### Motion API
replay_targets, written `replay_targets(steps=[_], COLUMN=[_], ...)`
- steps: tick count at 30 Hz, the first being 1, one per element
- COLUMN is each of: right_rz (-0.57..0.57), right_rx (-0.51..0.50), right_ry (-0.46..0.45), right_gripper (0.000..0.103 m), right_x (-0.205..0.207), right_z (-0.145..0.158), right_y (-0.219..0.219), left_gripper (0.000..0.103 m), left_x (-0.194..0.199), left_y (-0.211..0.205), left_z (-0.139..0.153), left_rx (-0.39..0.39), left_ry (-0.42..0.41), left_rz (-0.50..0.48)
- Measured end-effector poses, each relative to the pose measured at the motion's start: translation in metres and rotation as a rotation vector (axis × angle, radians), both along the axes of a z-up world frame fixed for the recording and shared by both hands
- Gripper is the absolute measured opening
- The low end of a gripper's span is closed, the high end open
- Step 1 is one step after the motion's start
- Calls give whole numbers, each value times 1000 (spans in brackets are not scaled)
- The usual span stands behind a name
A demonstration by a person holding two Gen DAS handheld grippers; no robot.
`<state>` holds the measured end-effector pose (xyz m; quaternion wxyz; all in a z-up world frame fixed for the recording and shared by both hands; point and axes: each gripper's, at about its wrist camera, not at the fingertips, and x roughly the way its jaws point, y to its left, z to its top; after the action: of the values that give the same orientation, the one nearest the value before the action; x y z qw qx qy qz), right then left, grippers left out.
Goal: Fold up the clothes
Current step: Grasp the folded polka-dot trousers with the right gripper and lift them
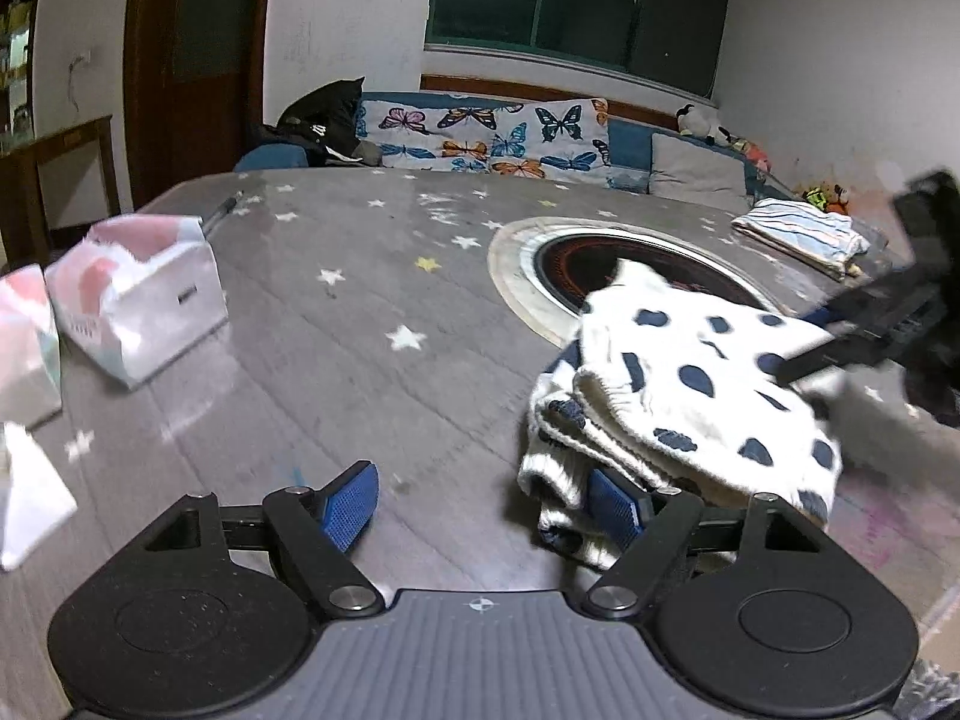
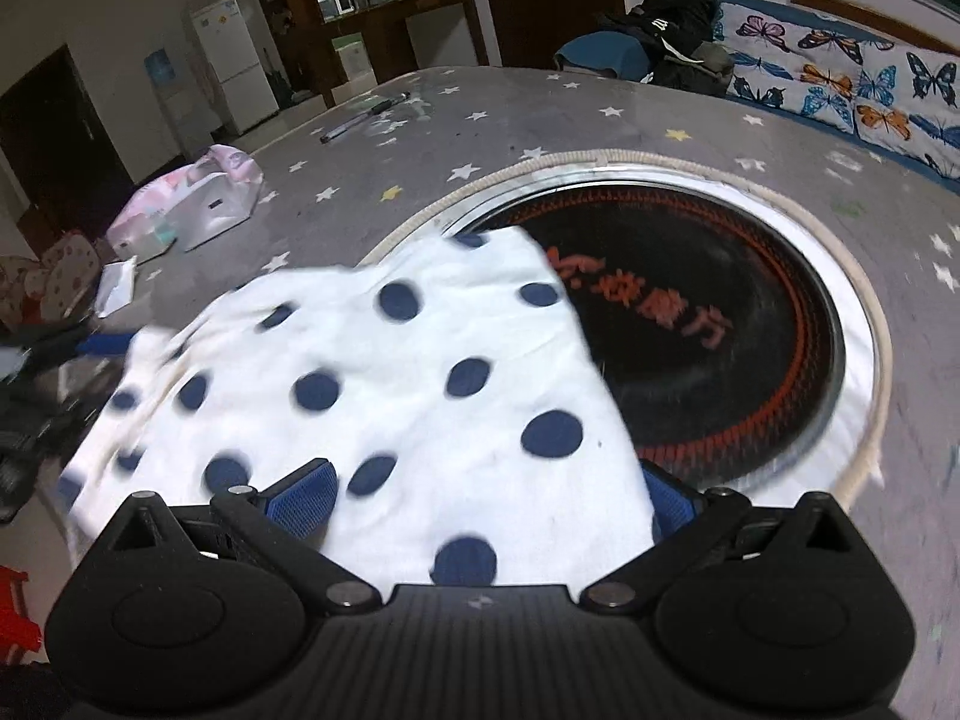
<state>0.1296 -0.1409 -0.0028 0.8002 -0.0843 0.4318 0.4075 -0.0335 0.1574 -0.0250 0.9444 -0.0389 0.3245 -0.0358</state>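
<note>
Two grippers are working one spotted garment [image 1: 690, 396] on the star-printed table [image 1: 360, 300].

From the left wrist view, the left gripper [image 1: 486, 507] is standing with its jaws wide apart and nothing pressed between the pads. The folded bundle is lying just ahead and to the right, its ribbed edge draping over the right-hand finger [image 1: 612, 510] while the other finger is hanging over bare table. Farther ahead on that side, the right gripper [image 1: 864, 330] is reaching onto the cloth. Judging by the stacked layers, a fold is being finished; the next move is calling for this tool to slide right and close on the loose edge. An opened white tissue pack [image 1: 138, 294] is sitting ahead to the left, with sheets showing in it. A striped folded pile [image 1: 804, 234] is lying far ahead on the right.

From the right wrist view, the right gripper [image 2: 480, 498] is also standing spread, the garment lying across the gap and partly over the round hob [image 2: 690, 330] directly ahead. Whether the pads are pinching the cloth, I cannot tell.
</note>
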Motion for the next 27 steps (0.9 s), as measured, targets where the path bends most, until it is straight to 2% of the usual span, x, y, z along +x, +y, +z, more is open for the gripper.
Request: replay_targets(steps=[10,16,20,27], right_rz=[8,10,-40,-68], right_rx=[51,23,61,94], right_ry=[20,-46,-105,-130], right_gripper=[103,103,103,103], right_x=[-56,-79,-68,-24], right_z=[8,20,34,34], right_y=[-24,-33,-39,-4], left_gripper=[82,83,83,83], left_x=[30,30,20,1], left_y=[13,30,29,-11], left_z=[0,11,27,51], left_rx=[41,33,-17,-104], left_ry=[-1,-9,-45,-123], left_rz=[18,95,103,-17])
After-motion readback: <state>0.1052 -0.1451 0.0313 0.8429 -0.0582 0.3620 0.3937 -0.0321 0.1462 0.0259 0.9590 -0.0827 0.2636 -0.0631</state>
